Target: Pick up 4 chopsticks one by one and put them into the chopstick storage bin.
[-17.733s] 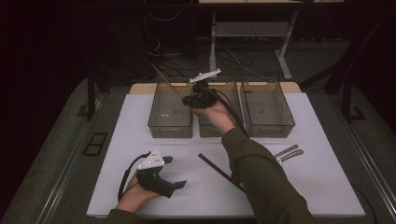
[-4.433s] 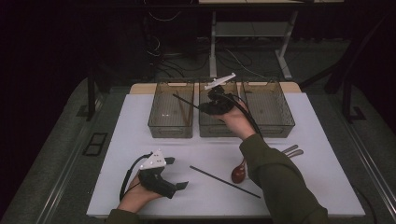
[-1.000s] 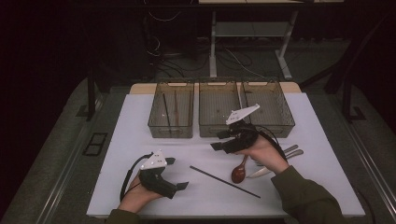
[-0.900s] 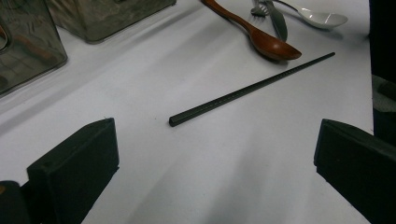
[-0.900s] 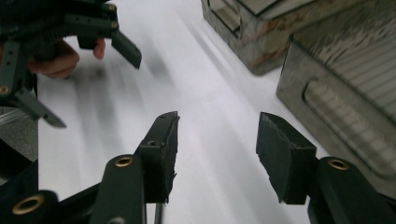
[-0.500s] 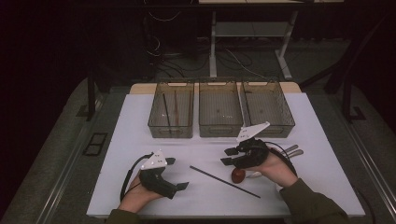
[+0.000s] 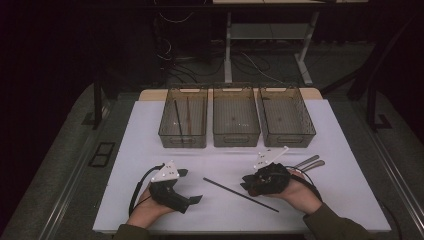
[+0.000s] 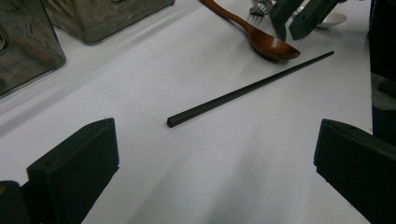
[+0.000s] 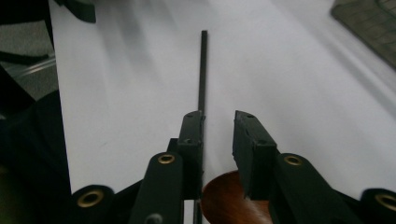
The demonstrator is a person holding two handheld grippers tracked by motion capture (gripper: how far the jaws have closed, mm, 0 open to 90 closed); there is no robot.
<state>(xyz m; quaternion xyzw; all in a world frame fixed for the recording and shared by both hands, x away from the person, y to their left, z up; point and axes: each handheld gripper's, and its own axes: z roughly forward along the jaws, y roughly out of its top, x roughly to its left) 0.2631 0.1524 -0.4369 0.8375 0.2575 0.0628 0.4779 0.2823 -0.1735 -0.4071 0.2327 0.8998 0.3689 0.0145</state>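
Spoon (image 9: pixel 224 198) now under lowered, narrowing right tool (image 9: pixel 218 122)

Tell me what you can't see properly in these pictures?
- Spoon: in the high view the right gripper covers it; in the right gripper view its bowl is cut off by the bottom edge.
- Fork: cut off by the top edge of the left gripper view.
- Sticks in the left bin: too small and dark in the high view to tell apart.
- Far table in the right gripper view: blurred.

Black claws (image 9: pixel 218 135), brass screws, white three-cornered plates, black cables; olive sleeves (image 7: pixel 332 225).
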